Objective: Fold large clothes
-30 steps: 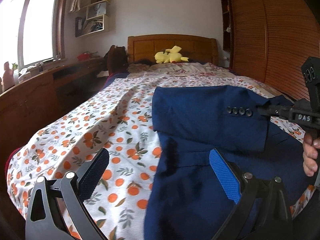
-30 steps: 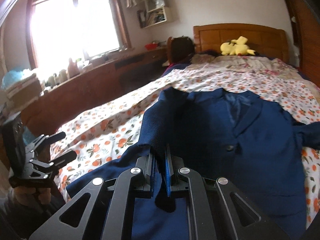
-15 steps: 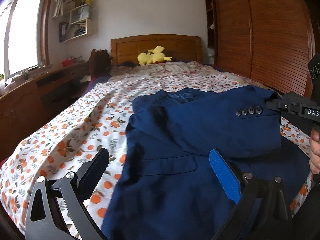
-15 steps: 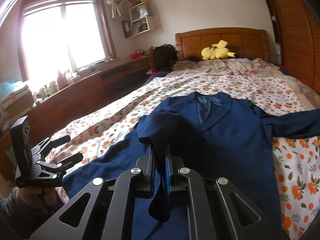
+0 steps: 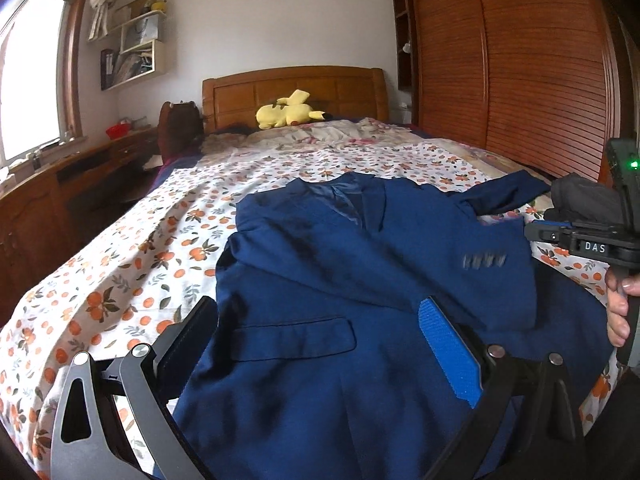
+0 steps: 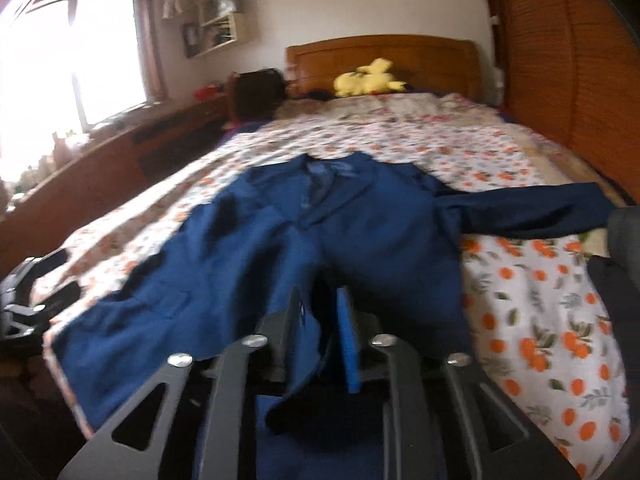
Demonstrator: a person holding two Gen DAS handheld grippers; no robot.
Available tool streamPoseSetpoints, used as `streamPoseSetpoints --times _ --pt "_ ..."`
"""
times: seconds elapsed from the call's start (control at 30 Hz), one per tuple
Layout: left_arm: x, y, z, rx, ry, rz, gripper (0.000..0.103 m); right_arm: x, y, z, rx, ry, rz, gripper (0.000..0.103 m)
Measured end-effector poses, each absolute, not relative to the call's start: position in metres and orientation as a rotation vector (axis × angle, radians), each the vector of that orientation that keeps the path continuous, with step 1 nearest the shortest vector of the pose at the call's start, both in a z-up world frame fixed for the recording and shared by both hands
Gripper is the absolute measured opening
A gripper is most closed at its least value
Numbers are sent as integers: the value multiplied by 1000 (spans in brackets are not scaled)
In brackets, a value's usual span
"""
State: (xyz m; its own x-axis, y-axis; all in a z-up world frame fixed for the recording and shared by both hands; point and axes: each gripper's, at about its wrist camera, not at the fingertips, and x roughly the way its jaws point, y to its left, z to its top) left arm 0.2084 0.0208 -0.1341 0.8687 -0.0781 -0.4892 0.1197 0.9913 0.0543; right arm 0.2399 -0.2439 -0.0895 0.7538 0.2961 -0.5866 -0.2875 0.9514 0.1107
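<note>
Now you are hovering your left gripper (image 5: 320, 344), jaws wide and holding nothing, over the navy suit jacket (image 5: 360, 280) lying face up on the floral bedsheet (image 5: 120, 264); your right gripper (image 6: 322, 328) has just been opening, the folded sleeve cuff (image 6: 308, 344) hanging loosely between its narrowly parted jaws.

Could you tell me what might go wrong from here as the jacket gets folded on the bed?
1. The right tongs have just been opening with the folded sleeve between them; it may slip off the jacket.
2. The other sleeve stretches toward the dark bundle at the bed edge and may slide off.
3. The left tongs stand wide over the hem and may rumple the pocket flap.
</note>
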Motion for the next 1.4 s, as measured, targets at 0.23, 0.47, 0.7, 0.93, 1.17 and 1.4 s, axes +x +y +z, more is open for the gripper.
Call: streamPoseSetpoints --times 0.23,0.47,0.7,0.93,1.17,1.4 --pt "211 10 -136 95 512 -118 101 247 -247 -103 -15 648 319 37" --pt "200 -1 -122 103 493 -150 101 268 -235 -140 -51 759 326 37" --pt "187 -19 -101 146 453 -181 101 272 -232 -152 -67 799 313 37" --pt "202 -32 -108 136 468 -197 101 265 -241 -140 -27 761 311 37" --pt "236 -36 -129 121 493 -215 101 255 -253 -128 -11 723 291 37" --pt "268 -36 -147 111 510 -230 101 250 -265 -126 -5 705 264 37"
